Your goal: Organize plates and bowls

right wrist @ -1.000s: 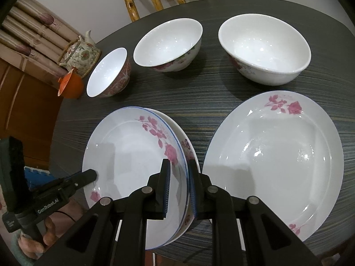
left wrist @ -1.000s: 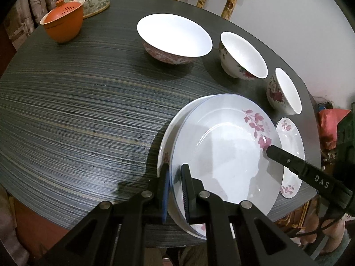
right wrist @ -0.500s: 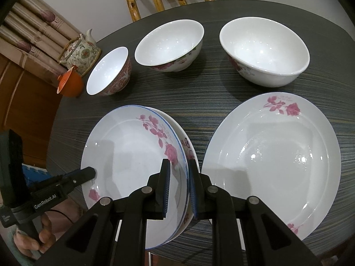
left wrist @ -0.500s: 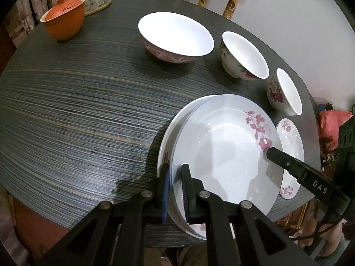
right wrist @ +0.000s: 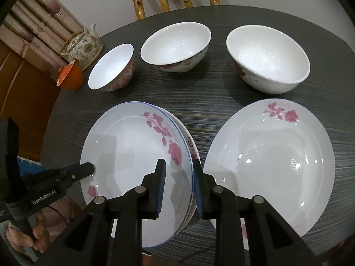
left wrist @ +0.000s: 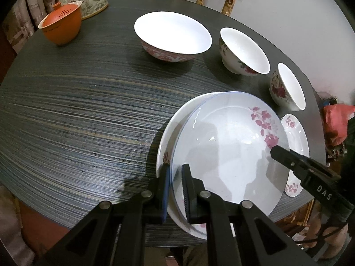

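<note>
Blue-rimmed plate (left wrist: 228,153) held tilted above a second plate (left wrist: 168,137) near the table (left wrist: 77,110) edge, gripped at opposite rims: left gripper (left wrist: 176,190) clamped, right gripper (right wrist: 179,184) clamped. Only in right view: large rose plate (right wrist: 273,161) just beside. Only in left: small saucer (left wrist: 297,133).

The black 2-finger left gripper (left wrist: 176,188) has its blue-padded jaws closed tight on a thin rim, pointing toward 12 o'clock. The black 2-finger right gripper (right wrist: 178,187) reaches in from 3 o'clock in the left view, its jaws set wider, straddling an edge.
</note>
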